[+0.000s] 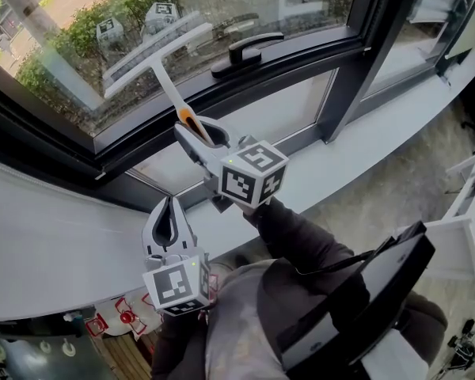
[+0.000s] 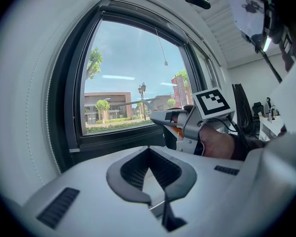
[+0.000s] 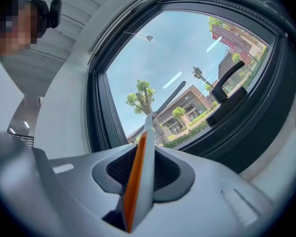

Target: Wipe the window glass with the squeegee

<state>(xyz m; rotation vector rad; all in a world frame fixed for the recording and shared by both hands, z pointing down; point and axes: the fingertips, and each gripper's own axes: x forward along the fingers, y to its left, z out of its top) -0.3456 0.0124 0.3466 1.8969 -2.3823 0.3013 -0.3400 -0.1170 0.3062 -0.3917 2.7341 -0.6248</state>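
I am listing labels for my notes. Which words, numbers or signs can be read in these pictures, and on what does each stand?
No text is readable.
Marker cubes: square black-and-white patterns only, no letters.
Red sign on a building outside: too blurred to read.
Squeegee: no print visible.

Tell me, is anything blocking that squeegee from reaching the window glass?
Nothing visible does. The squeegee, held in the right tool, has its blade up at the glass; the black window handle sits off to its side.
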